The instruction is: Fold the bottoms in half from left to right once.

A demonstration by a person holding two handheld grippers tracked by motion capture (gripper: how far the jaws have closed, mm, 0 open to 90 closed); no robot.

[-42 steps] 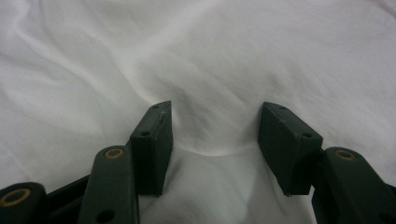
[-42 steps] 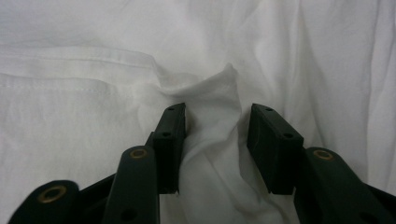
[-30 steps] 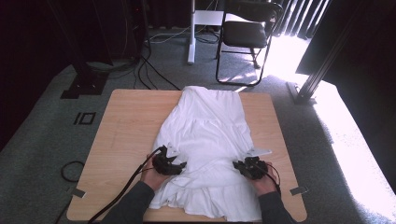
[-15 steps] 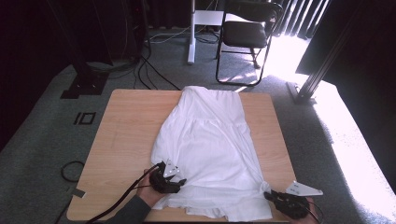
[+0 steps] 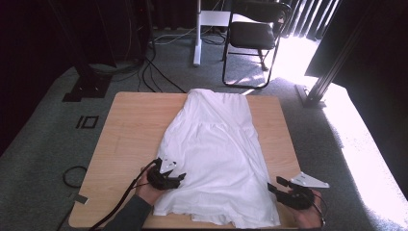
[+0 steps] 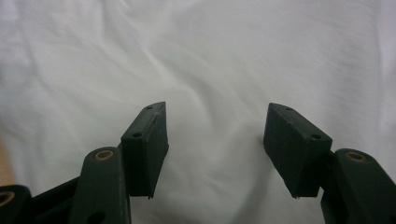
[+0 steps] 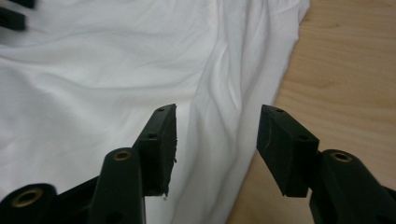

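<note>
Room: sunlight is pouring in at the far right across grey carpet, a black chair (image 5: 252, 36) is standing beyond the counter (image 5: 130, 125), and cables (image 5: 154, 72) are trailing over the floor at the far left.
Garment: a white dress (image 5: 216, 154) is lying flat along the middle of the counter, narrow end far, wide hem near, the hem reaching the near edge.
Left hand-held gripper (image 5: 179, 177): it is hovering at the dress's near-left side, jaws standing wide with nothing between them; in the left gripper view, wrinkled cloth is lying under the open pads.
Right hand-held gripper (image 5: 278, 185): it is sitting just off the near-right corner of the hem, its jaws having just been opening, and no cloth is caught between them; in the right gripper view the dress's side edge (image 7: 252, 116) is running beneath the gap, with bare wood at the right.
Step, as judged: the person seems to be smoothing and spreading the hem.
Risk: the near-right hem is lying close to the counter's edge, so a sideways tug may be dragging it over.
Risk: folds near the right edge may be getting pinched double, setting a crease.
Risk: uneven pulls could be skewing the dress.
</note>
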